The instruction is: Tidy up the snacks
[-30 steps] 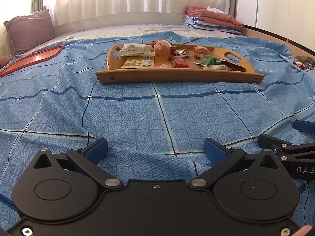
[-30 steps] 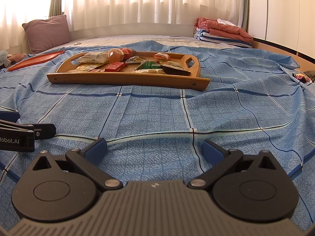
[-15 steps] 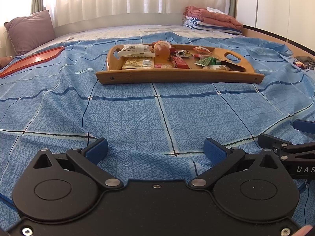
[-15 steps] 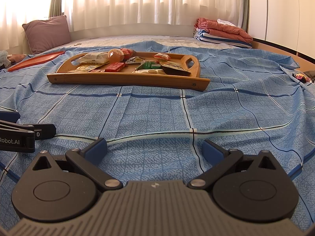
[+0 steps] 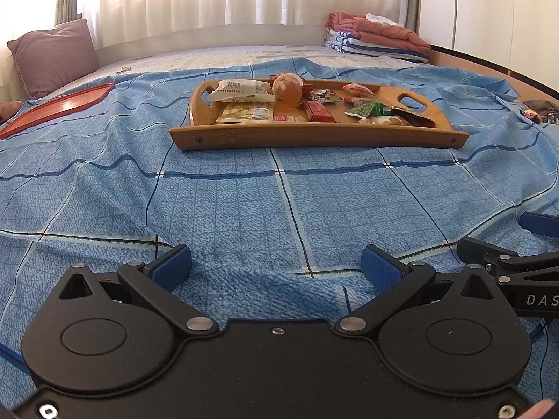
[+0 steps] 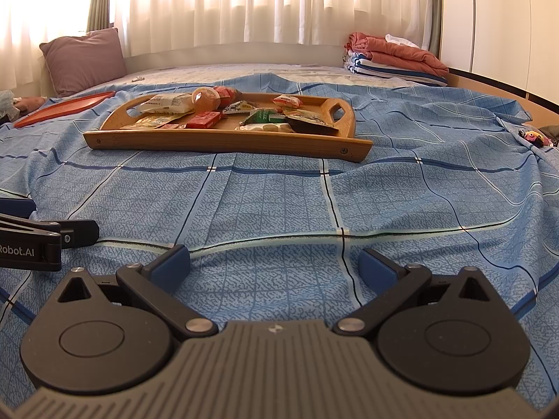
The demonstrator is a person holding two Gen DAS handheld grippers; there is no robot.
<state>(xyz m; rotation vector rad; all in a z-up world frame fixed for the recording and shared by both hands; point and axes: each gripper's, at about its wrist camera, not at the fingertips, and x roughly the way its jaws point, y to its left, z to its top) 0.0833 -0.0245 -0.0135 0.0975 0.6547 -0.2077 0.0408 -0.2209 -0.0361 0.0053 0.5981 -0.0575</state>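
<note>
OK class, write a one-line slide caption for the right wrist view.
Open right gripper low over a blue checked bedspread, facing a wooden handled tray of mixed snack packets.

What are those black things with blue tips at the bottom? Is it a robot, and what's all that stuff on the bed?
It isn't a whole robot. A person holds two grabbing tools, one in each hand, and each tool has a small camera looking forward along its two fingers. One picture comes from the left claw, the other from the right claw. The blue tips are soft finger pads. Both claws are open and hold nothing; they sit low over the blue checked bedsheet. Each camera also catches the other tool at its edge. Farther away lies a curved wooden tray with handle holes, full of snack packets and a round orange snack. A flat red tray sits to the left, near a purple pillow. Folded blankets are stacked at the far right.
</note>
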